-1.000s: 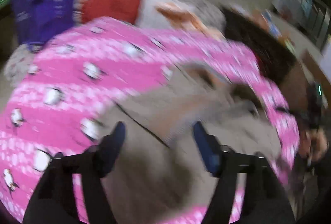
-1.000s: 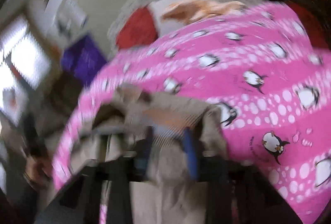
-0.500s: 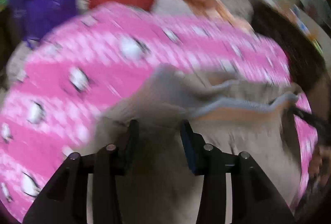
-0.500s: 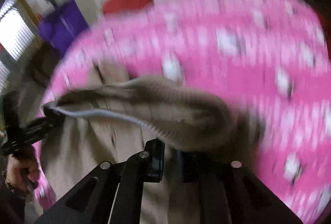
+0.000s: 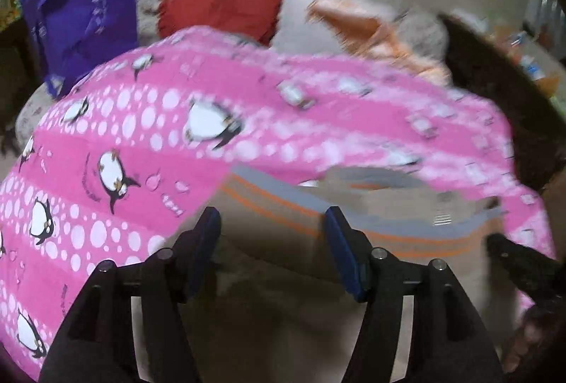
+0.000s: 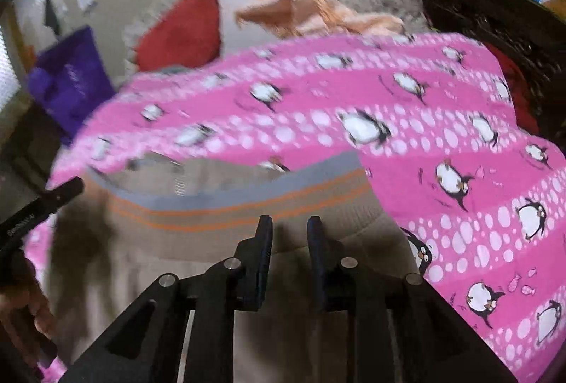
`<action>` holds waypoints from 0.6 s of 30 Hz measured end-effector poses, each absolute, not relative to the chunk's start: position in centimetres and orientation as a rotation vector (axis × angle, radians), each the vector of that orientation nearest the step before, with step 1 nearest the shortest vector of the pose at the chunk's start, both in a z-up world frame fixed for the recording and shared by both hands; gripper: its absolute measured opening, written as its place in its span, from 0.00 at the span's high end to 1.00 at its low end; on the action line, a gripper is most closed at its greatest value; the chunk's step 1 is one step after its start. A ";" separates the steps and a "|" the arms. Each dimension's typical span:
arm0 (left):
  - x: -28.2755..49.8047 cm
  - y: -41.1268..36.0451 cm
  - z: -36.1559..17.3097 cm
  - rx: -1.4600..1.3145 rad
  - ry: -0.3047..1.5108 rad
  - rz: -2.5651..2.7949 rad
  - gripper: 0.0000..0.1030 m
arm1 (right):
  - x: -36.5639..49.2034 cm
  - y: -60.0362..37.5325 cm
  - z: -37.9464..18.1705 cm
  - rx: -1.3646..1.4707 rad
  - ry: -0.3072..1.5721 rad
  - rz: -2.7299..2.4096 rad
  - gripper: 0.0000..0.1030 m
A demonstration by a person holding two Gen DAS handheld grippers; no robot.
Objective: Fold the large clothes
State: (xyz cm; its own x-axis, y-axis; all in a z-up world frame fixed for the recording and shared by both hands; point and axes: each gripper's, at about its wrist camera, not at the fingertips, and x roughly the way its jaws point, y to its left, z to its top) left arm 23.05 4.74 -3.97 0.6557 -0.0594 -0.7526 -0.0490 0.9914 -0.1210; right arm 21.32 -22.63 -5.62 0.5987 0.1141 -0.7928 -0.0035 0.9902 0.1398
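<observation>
A beige knit sweater (image 5: 283, 276) with a grey and orange striped hem (image 5: 269, 195) lies folded over on a pink penguin blanket (image 5: 141, 135). My left gripper (image 5: 272, 234) is open just above the sweater's left part, with nothing between the fingers. The sweater also shows in the right wrist view (image 6: 219, 262), hem (image 6: 226, 202) across the top. My right gripper (image 6: 289, 234) hovers over its right part, fingers a narrow gap apart and empty. The other gripper's tip (image 6: 53, 199) shows at the left edge.
A red cushion (image 5: 226, 0), a white pillow with orange cloth (image 5: 357, 22) and a purple bag (image 5: 85, 7) sit behind the blanket. Dark furniture (image 6: 495, 15) stands at the right. The blanket (image 6: 460, 170) spreads wide to the right.
Both grippers carried the sweater's edge forward and let it go. The hem now lies flat on the folded sweater, and both grippers have opened.
</observation>
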 end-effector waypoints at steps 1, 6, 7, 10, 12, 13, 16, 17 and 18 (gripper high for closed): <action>23.2 5.1 -4.7 -0.134 0.872 0.018 0.41 | 21.6 -22.9 -6.5 0.135 0.936 0.079 0.85; 23.4 8.9 -8.7 -0.301 0.859 0.001 0.27 | 21.6 -23.2 -8.9 0.055 0.840 0.140 0.86; 23.3 8.8 -8.7 -0.295 0.852 0.004 0.27 | 21.8 -23.2 -9.4 0.047 0.827 0.159 0.85; 23.2 8.5 -8.6 -0.268 0.836 0.020 0.26 | 22.9 -25.3 -10.0 0.193 0.836 0.224 0.85; 23.1 9.4 -8.7 -0.327 0.822 0.002 0.27 | 23.5 -26.5 -10.5 0.280 0.845 0.266 0.85; 23.0 10.0 -8.7 -0.364 0.812 -0.005 0.28 | 23.7 -26.8 -10.7 0.308 0.846 0.276 0.87; 22.6 10.9 -8.8 -0.414 0.801 -0.005 0.35 | 23.7 -27.3 -10.8 0.357 0.847 0.297 0.89; 22.6 10.9 -8.9 -0.413 0.802 -0.005 0.35 | 23.6 -27.2 -10.7 0.359 0.845 0.299 0.89; 22.6 10.7 -9.0 -0.406 0.806 -0.003 0.35 | 23.5 -27.2 -10.6 0.359 0.843 0.302 0.89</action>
